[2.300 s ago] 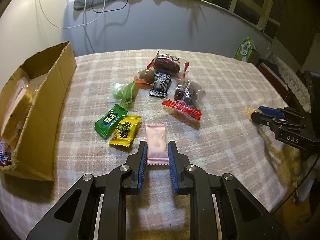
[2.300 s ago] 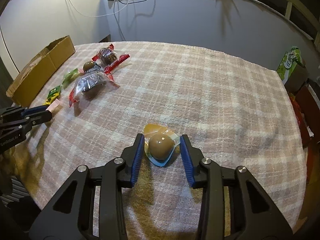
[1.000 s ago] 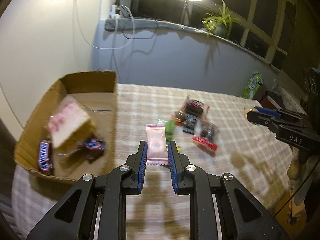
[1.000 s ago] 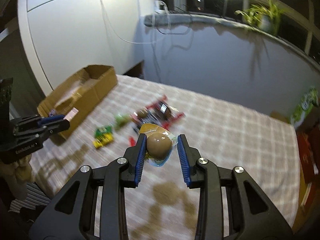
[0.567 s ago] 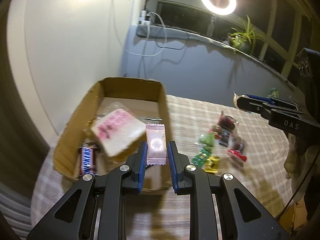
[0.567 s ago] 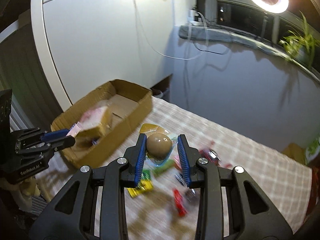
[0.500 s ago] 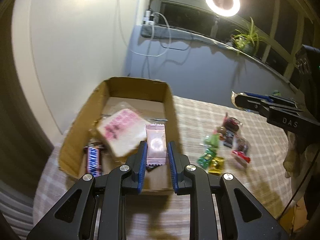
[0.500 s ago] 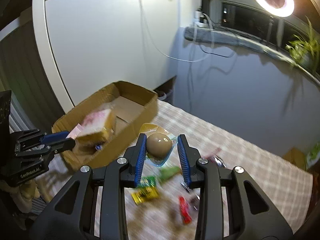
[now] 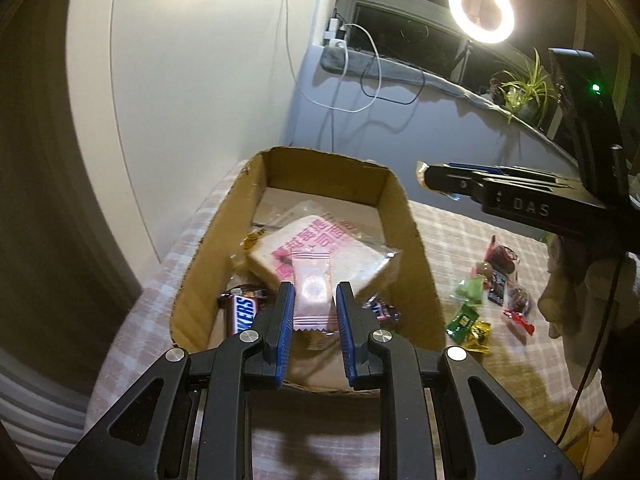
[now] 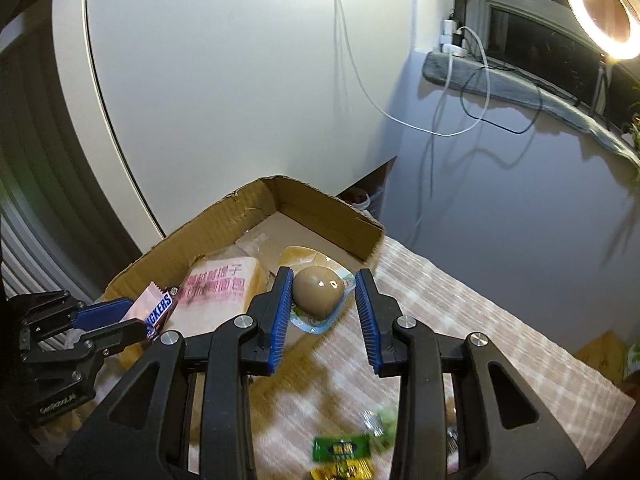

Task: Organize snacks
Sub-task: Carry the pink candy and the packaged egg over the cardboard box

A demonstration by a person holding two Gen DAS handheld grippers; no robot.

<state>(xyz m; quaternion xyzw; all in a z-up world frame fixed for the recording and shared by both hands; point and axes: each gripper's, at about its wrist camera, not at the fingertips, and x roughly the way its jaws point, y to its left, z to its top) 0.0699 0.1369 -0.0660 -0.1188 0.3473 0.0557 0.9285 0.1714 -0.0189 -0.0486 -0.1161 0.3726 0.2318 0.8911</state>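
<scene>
My left gripper [image 9: 313, 294] is shut on a pink wrapped candy [image 9: 311, 288] and hangs over the near end of the open cardboard box [image 9: 404, 216]. In the box lie a wrapped bread slice with pink print [image 9: 320, 250] and Snickers bars [image 9: 242, 314]. My right gripper [image 10: 322, 282] is shut on a packaged brown egg [image 10: 318, 290], above the box's right edge [image 10: 344, 216]. The left gripper [image 10: 102, 322] also shows at the left of the right wrist view, the right gripper [image 9: 448, 182] at the right of the left wrist view.
Loose snacks lie on the checked tablecloth [image 9: 452, 232] right of the box: green and yellow candies [image 9: 470, 326], a green one [image 9: 470, 290], dark packets with red ends [image 9: 508, 280]. A white wall [image 10: 240, 80] stands behind the box. A ring light [image 9: 480, 10] glows above the sill.
Both grippers have swung left from above the snack pile to above the cardboard box, each still holding its snack. The box now fills the middle of both views.
</scene>
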